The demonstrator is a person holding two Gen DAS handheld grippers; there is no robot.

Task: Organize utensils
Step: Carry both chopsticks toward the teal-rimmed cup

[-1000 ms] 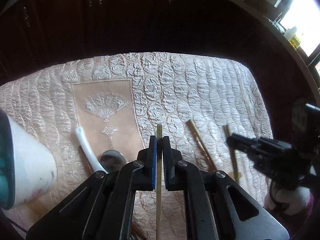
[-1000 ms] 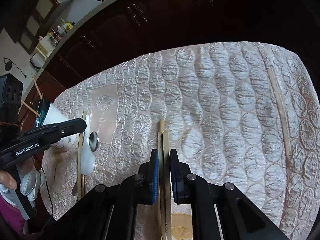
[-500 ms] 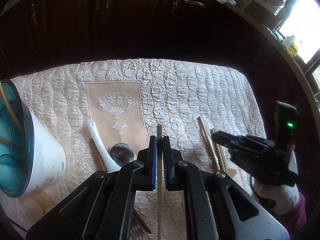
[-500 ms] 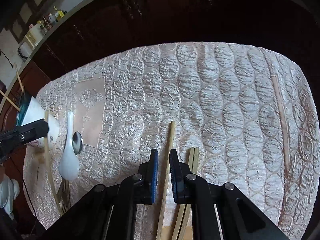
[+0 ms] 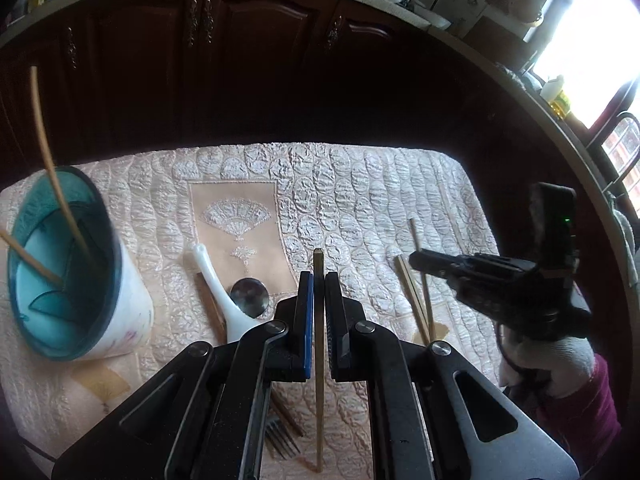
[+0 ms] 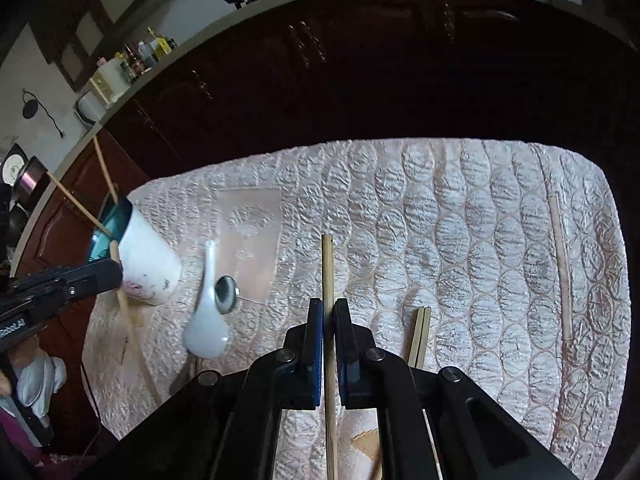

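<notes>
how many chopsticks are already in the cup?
2. Both stand in the teal-lined cup at the cloth's left edge: one rises steeply above the rim, the other leans out over its left side. More could lie hidden lower inside.

left wrist: steep down, close | right wrist: same | shared: quilted cloth (image 5: 360, 200), white cup (image 6: 148, 264)

Each gripper clamps one bamboo chopstick (image 5: 319, 320); white spoon (image 5: 218, 288) lies beside teal-lined cup (image 5: 120, 312).
</notes>
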